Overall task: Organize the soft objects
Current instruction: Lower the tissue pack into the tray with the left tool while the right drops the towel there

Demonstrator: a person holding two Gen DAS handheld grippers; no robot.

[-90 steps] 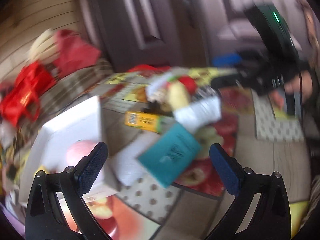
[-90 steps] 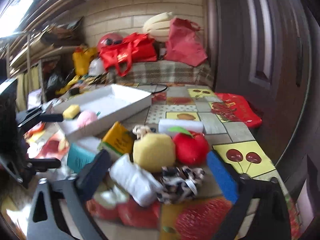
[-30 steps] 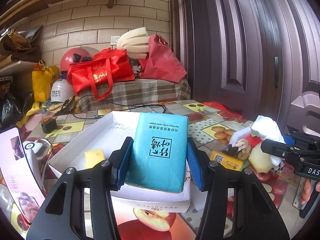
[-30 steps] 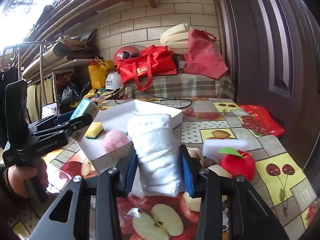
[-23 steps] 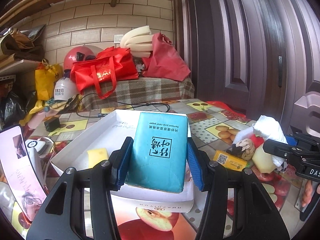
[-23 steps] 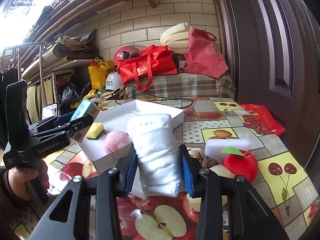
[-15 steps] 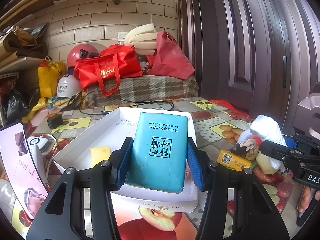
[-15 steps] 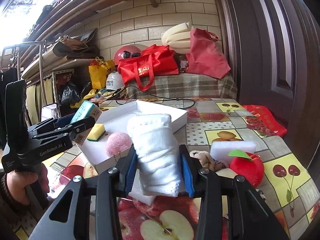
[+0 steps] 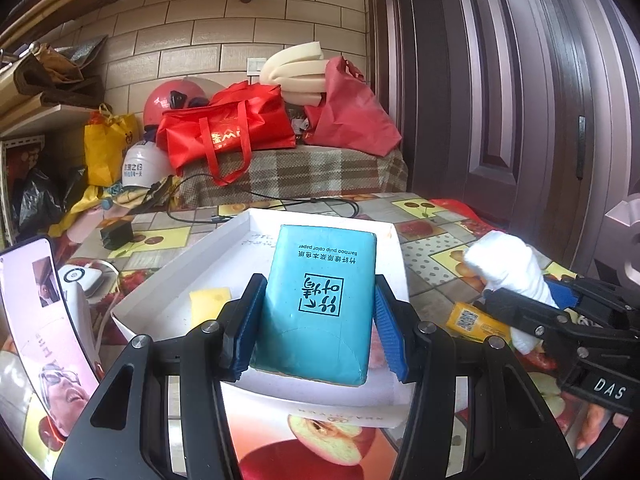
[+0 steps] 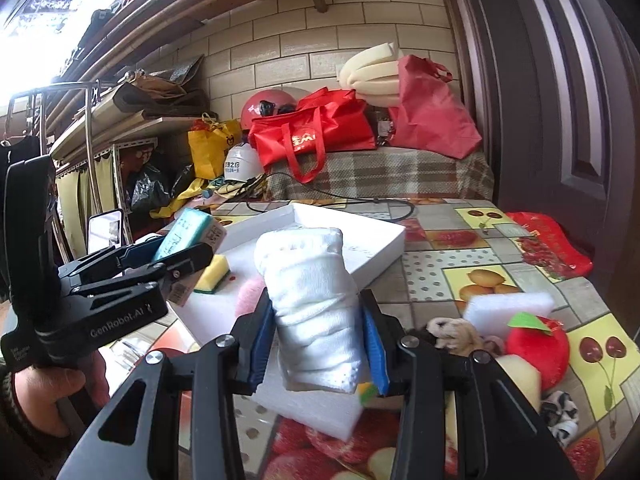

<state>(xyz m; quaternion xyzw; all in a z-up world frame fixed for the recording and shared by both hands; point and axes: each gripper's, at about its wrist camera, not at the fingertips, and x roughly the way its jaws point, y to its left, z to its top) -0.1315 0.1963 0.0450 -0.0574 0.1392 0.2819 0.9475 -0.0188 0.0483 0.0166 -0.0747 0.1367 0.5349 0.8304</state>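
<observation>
Both grippers have advanced toward the white tray (image 9: 256, 220) since the earlier frames, each keeping its load. Left gripper (image 9: 316, 320): jaws clamped on a teal tissue pack (image 9: 320, 304), held above the tray's near edge. Right gripper (image 10: 316, 344): jaws clamped on a rolled white towel (image 10: 308, 292), held over the table (image 10: 476, 216) just short of the tray's near corner.

Risks, as judged from this position: the two tools converge on one tray, so a release made together could bring the fingers or loads into contact. The pack hangs near the tray's front wall; dropped there, it may catch the rim and tip outward. The towel roll is compressible and could slip or unroll if the squeeze eases early.

Counts: two grippers, one tray. Inside the tray, one yellow sponge (image 10: 214, 274) and one pink puff (image 10: 250, 294), partly hidden behind the towel. On the table, one red plush apple (image 10: 538, 344), two white foam blocks (image 10: 508, 310), one yellow packet (image 9: 476, 322); further small items lie there, too cluttered to count.
</observation>
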